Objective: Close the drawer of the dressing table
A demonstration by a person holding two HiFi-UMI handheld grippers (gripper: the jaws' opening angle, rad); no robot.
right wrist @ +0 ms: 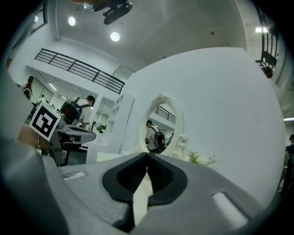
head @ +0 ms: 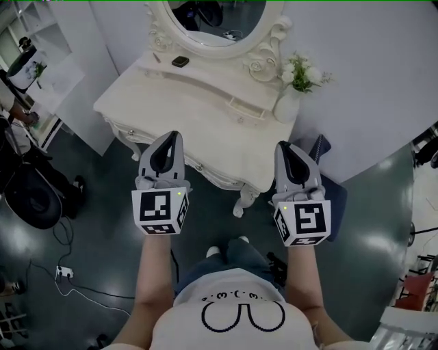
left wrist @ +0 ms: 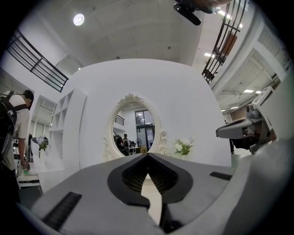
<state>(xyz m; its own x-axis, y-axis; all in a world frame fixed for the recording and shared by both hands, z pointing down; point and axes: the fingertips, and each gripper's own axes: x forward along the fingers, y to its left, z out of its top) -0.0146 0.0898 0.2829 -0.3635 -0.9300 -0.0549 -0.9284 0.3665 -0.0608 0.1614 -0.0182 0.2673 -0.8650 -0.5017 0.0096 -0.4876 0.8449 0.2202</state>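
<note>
Though the left gripper (head: 169,139) and right gripper (head: 285,147) are both pinched shut on nothing, the left's tip covers part of the front of the dressing table (head: 185,96) just ahead; the drawer can't be made out.

Staged set in studio hall: dressing table (head: 198,102), mirror (head: 212,17) against freestanding white partition (left wrist: 193,105); high ceiling (left wrist: 138,36), balcony railing (right wrist: 78,69), floor cables (head: 82,290).

Vase (head: 286,106) on dressing table (head: 171,102), right end

Dim head view; bright, fisheye-warped, vignetted gripper views.
</note>
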